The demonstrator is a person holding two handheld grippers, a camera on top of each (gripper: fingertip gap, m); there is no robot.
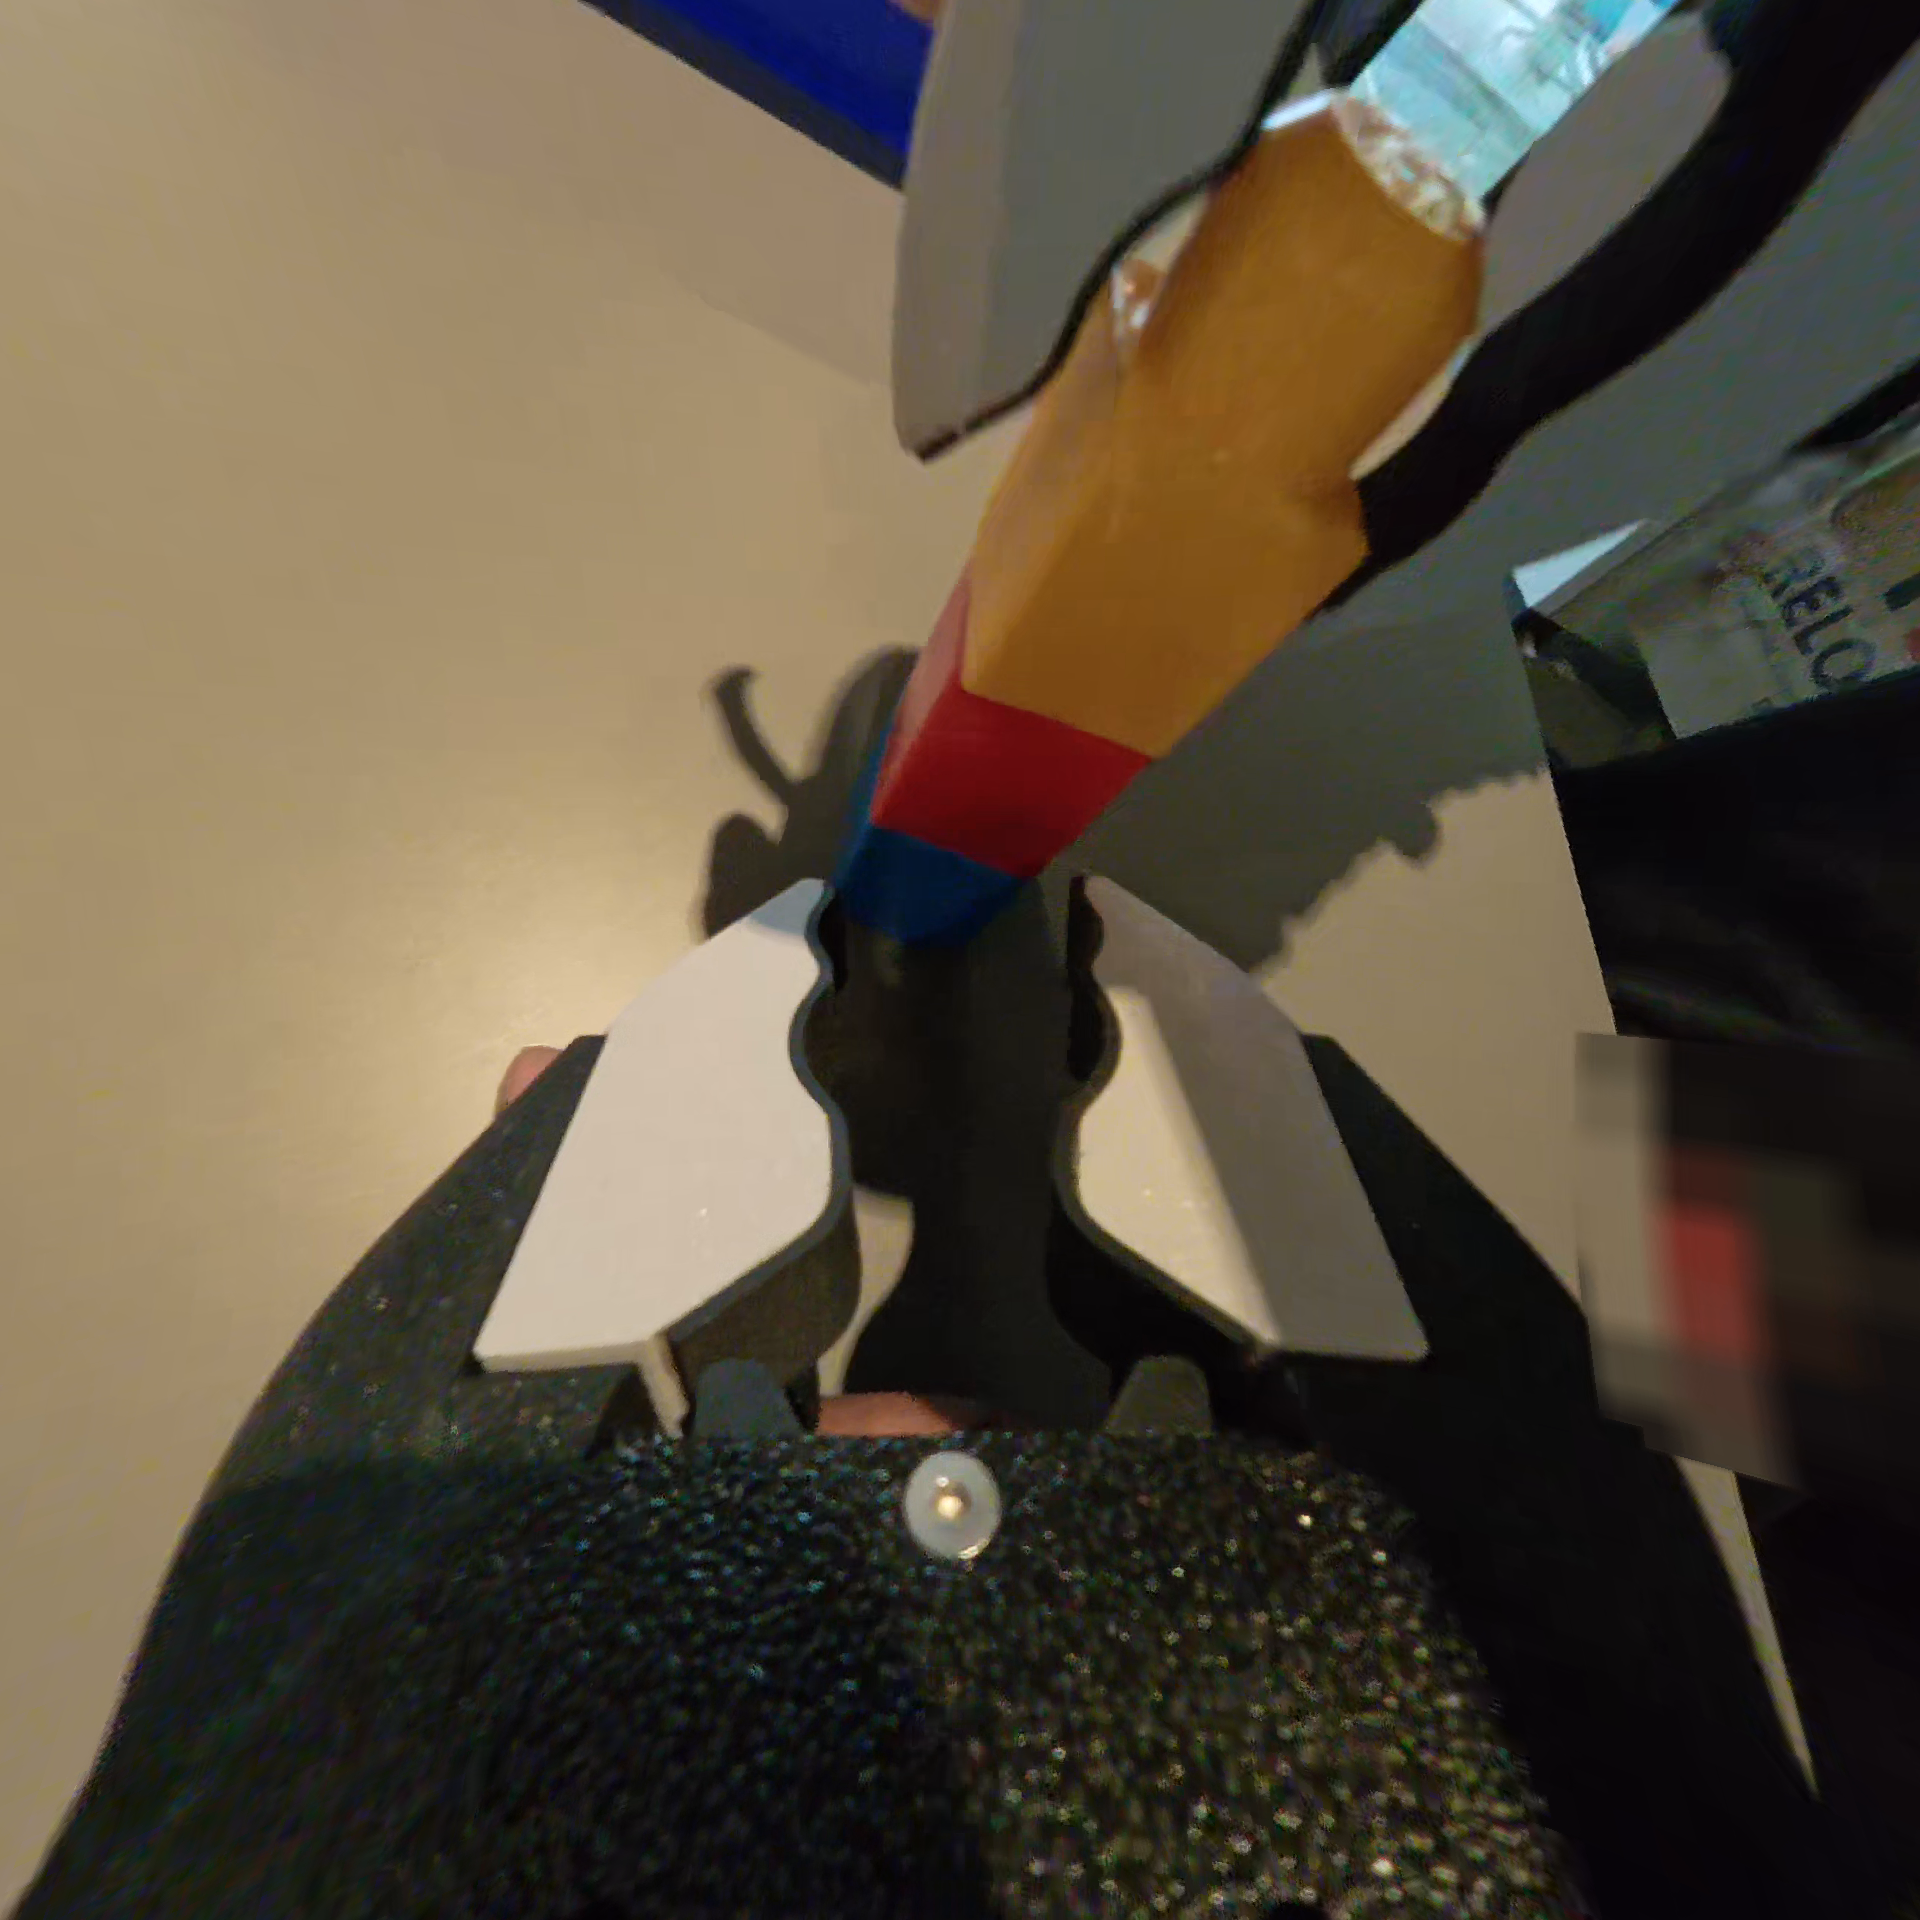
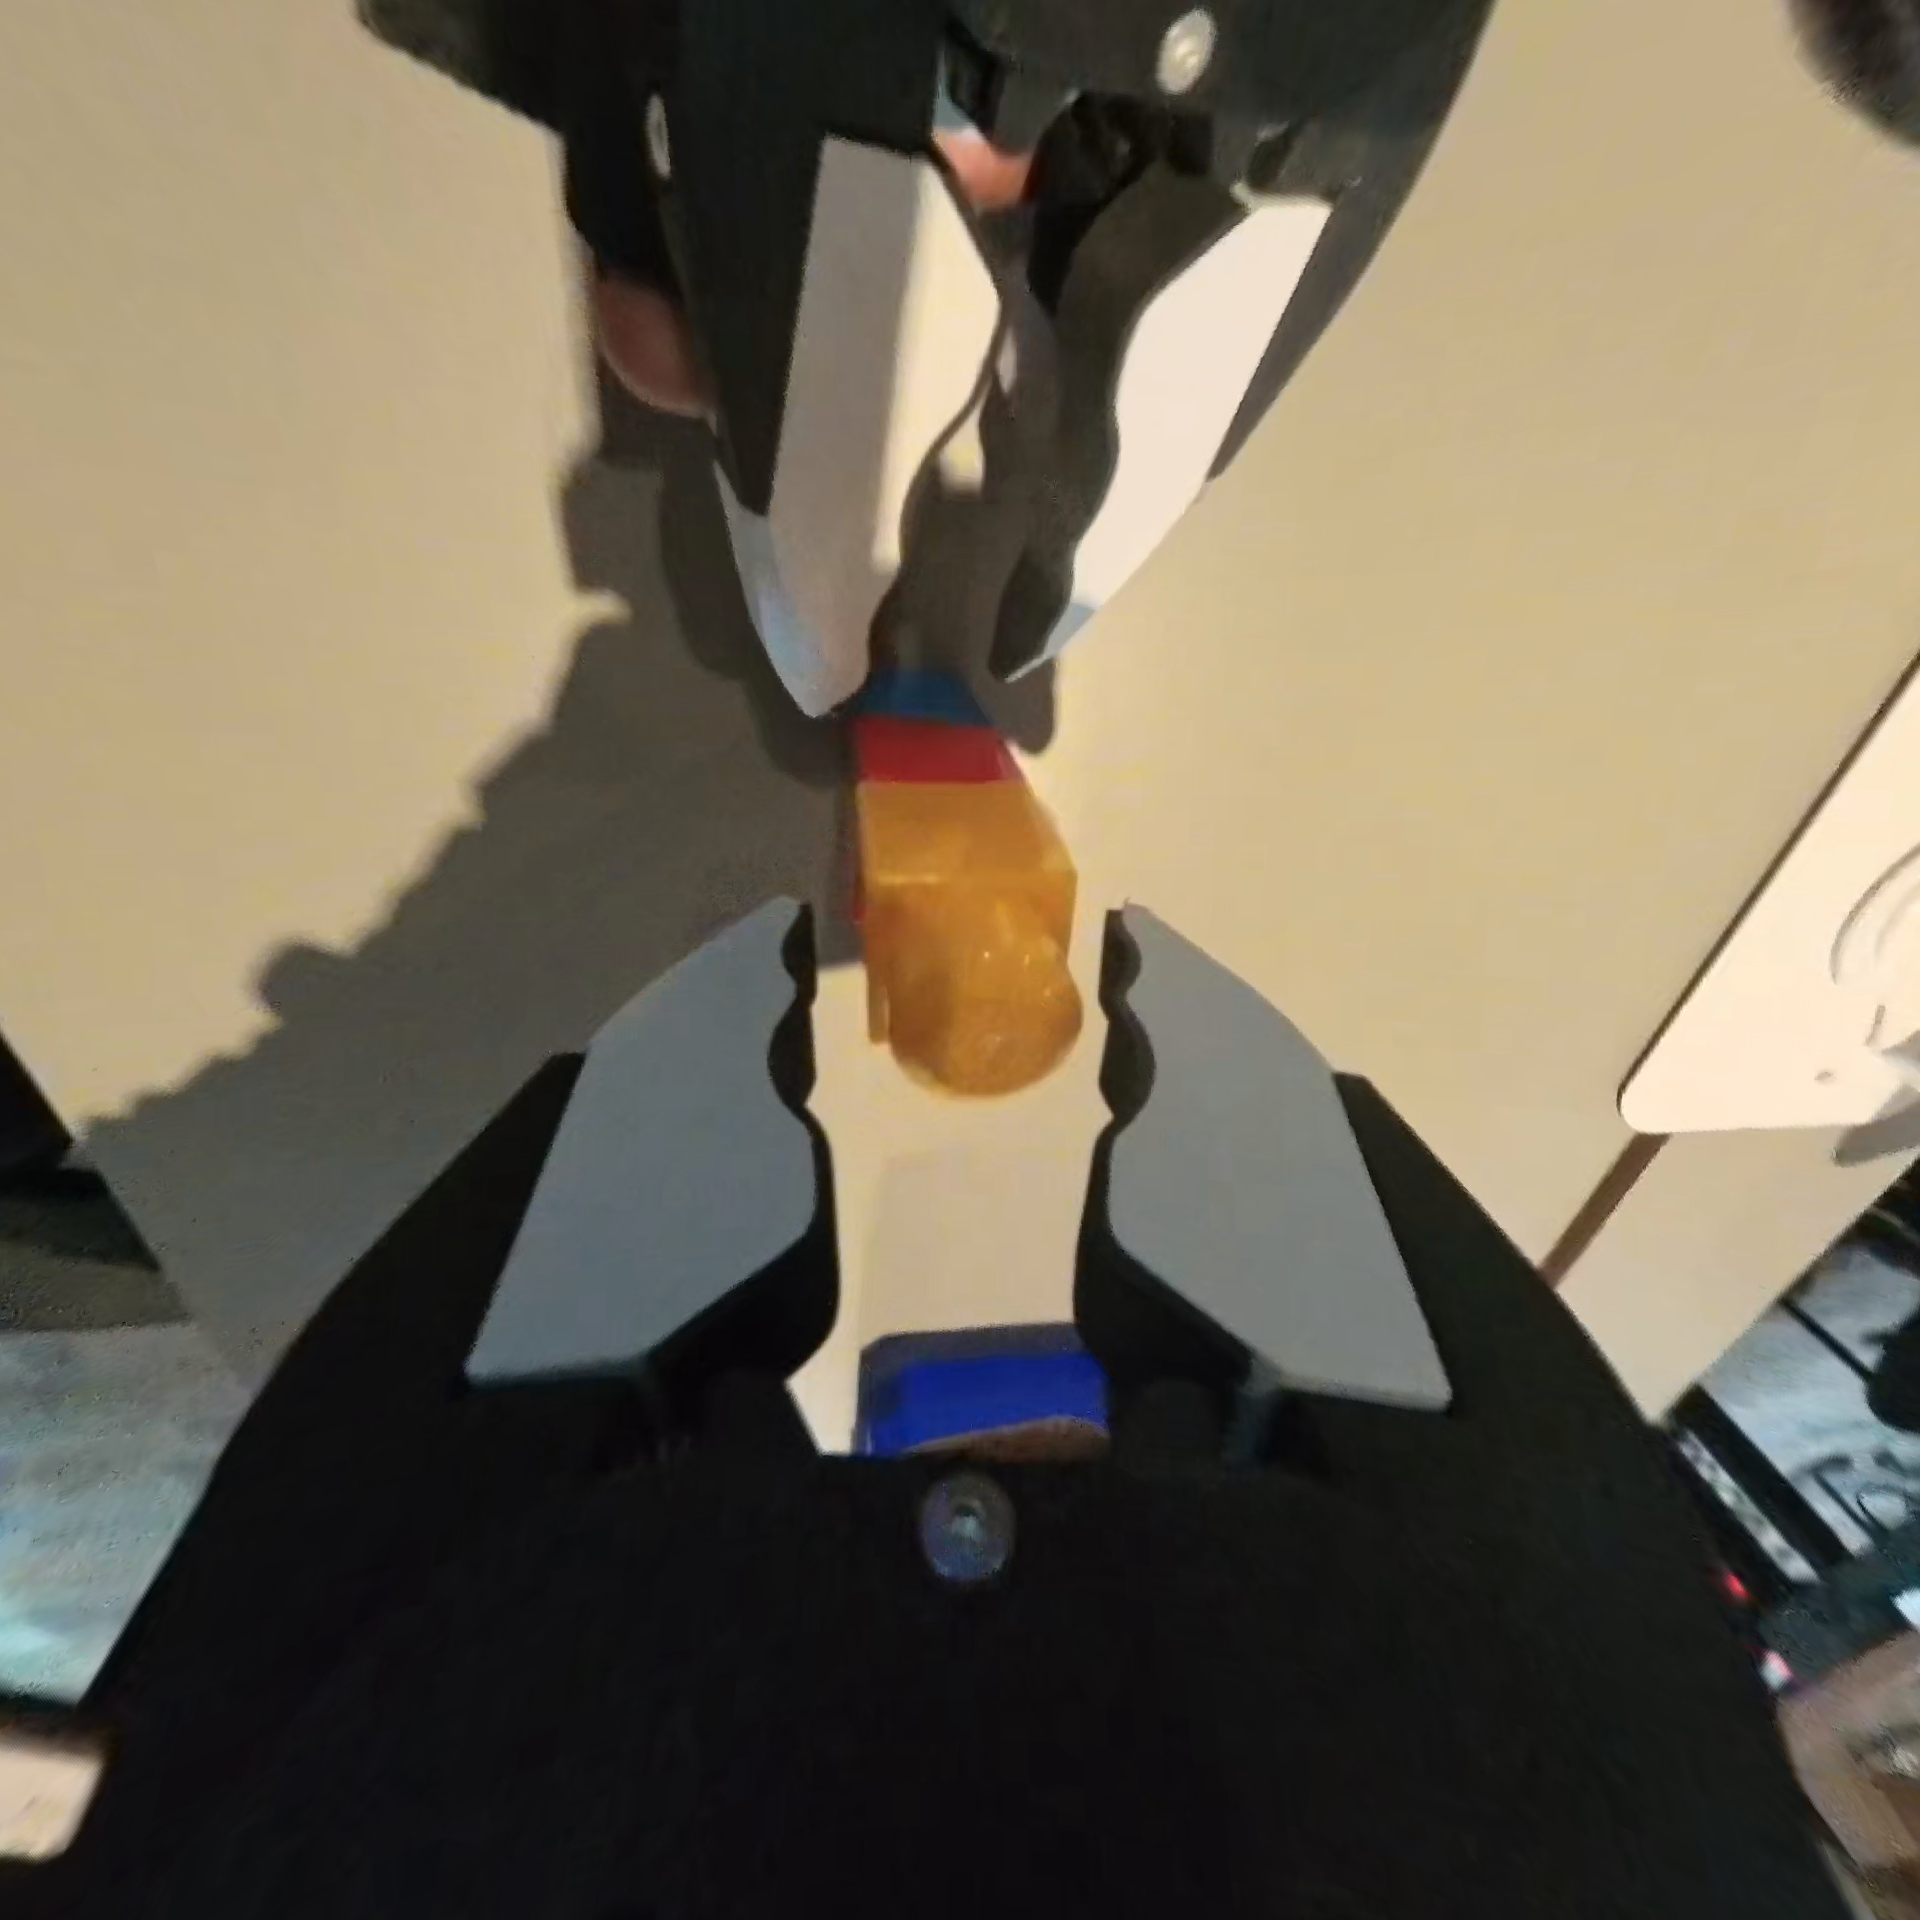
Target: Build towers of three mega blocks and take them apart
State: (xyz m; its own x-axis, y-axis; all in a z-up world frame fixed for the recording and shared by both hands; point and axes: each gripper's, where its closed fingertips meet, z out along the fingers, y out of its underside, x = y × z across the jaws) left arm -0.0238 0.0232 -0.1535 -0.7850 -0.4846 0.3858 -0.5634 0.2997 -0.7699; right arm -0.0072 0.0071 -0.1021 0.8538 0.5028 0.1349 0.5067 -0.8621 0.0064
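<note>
A three-block tower stands on the pale table point(image 2: 1455, 520): blue block point(image 1: 920, 899) at the bottom, red block point(image 1: 997, 790), yellow block point(image 1: 1195, 540) on top. The left gripper point(image 1: 951, 904) brackets the blue base, jaws apart, contact unclear. The right gripper point(image 2: 961, 935) straddles yellow, jaws parted. Disassembly looks imminent: squeeze, then lift.

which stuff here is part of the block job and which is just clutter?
Job:
- yellow block, red block and blue block, stacked as a tower
- left claw, open around the tower's blue end
- right claw, open around the yellow end
- loose blue block under the right claw

Lying about:
- white board at the right
- table
</note>
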